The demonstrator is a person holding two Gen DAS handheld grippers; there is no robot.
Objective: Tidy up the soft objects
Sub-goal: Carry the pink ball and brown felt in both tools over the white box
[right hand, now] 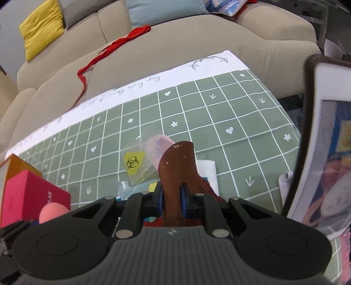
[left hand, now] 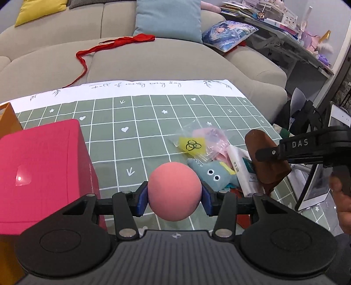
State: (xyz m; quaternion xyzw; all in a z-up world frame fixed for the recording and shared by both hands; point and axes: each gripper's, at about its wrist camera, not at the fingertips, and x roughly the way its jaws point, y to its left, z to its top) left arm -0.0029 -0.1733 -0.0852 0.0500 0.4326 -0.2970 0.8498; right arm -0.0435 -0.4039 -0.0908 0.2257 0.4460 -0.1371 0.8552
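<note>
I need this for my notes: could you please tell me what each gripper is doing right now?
Left gripper: closed on the pink ball.
Right gripper: closed on the brown leather piece.

Pink ball point(left hand: 174, 193), green-grid cloth point(left hand: 153, 122)

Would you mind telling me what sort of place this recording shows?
Most likely a home living room: a beige sofa with cushions behind a table under a green checked cloth, and a cluttered desk at the side.
</note>
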